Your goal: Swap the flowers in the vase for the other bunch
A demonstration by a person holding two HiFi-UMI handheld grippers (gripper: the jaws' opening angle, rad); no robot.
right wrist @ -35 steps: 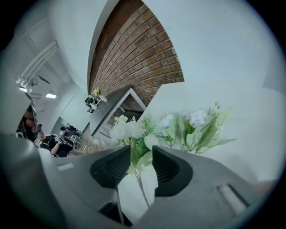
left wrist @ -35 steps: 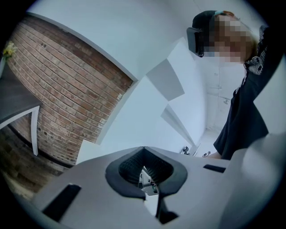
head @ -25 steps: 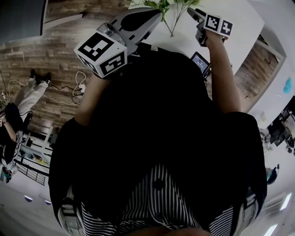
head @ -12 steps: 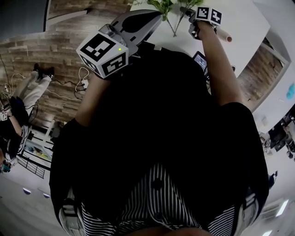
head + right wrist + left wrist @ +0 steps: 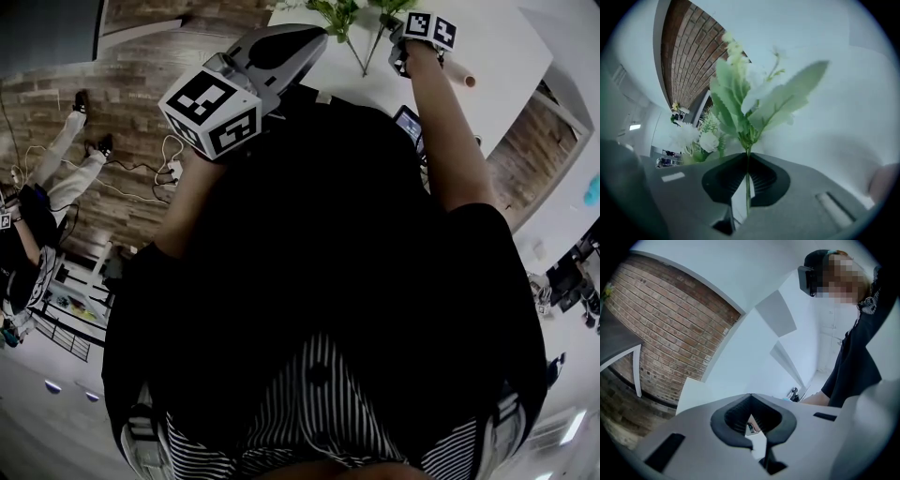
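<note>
The right gripper [image 5: 747, 156] just dropped and clamped onto a leafy flower stem [image 5: 747, 187], so it looks ready to lift; left gripper [image 5: 750, 395] is closed on nothing.

stem [image 5: 748, 186] between right tongs [image 5: 747, 158], bunch [image 5: 699, 137] behind

Smooth, matt white top on the table [image 5: 506, 47]. Beside the table, floor [image 5: 122, 112] of grained wood planks. Rough red brick wall [image 5: 665, 329] with pale mortar lines. Matt grey moulded plastic on the left gripper [image 5: 751, 397], by the table's edge, and on the right gripper [image 5: 746, 158], over the table. Black ribbed pads [image 5: 766, 178], rubber-like. Between them a thin, smooth green flower stem [image 5: 747, 190], with matt, cloth-like leaves [image 5: 787, 101]. Short of the table, plain dark cloth of a shirt [image 5: 328, 244]. Below that, striped cloth [image 5: 309, 422].
</note>
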